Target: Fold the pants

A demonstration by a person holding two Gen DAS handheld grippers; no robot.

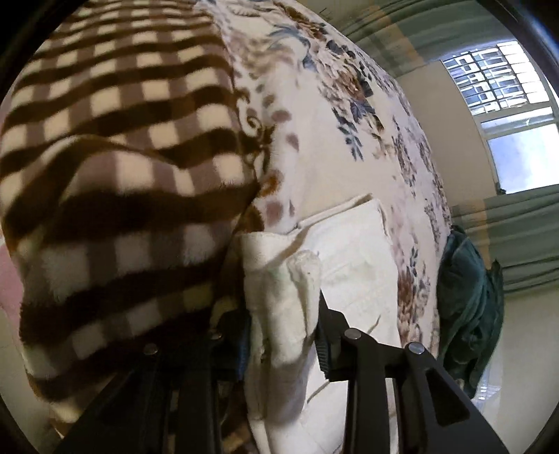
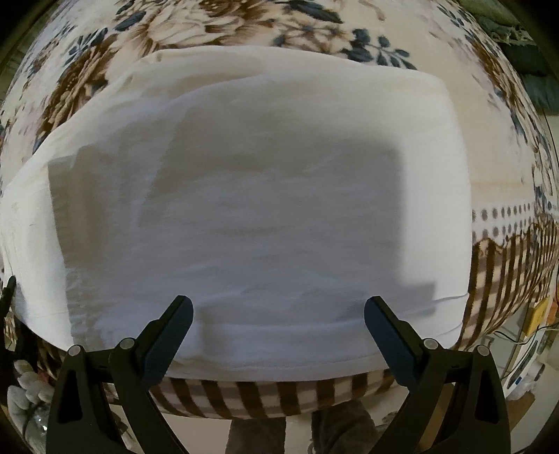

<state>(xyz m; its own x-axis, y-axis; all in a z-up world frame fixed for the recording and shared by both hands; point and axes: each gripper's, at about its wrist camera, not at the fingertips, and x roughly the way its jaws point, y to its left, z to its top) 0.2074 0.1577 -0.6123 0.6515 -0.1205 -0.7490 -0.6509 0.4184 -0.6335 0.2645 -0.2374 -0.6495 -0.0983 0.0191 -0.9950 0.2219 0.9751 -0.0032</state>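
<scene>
Right wrist view: my right gripper (image 2: 278,316) has its fingers spread wide, holding nothing, poised over the near edge of the white pants (image 2: 265,209), which lie folded into a wide block on the floral blanket (image 2: 181,24) on the bed, long axis running left to right across the frame. Left wrist view: my left gripper (image 1: 284,335) is clamped on a bunched end of the pants at lower centre. The left is already on cloth; the right looks next to close on the near edge.
</scene>
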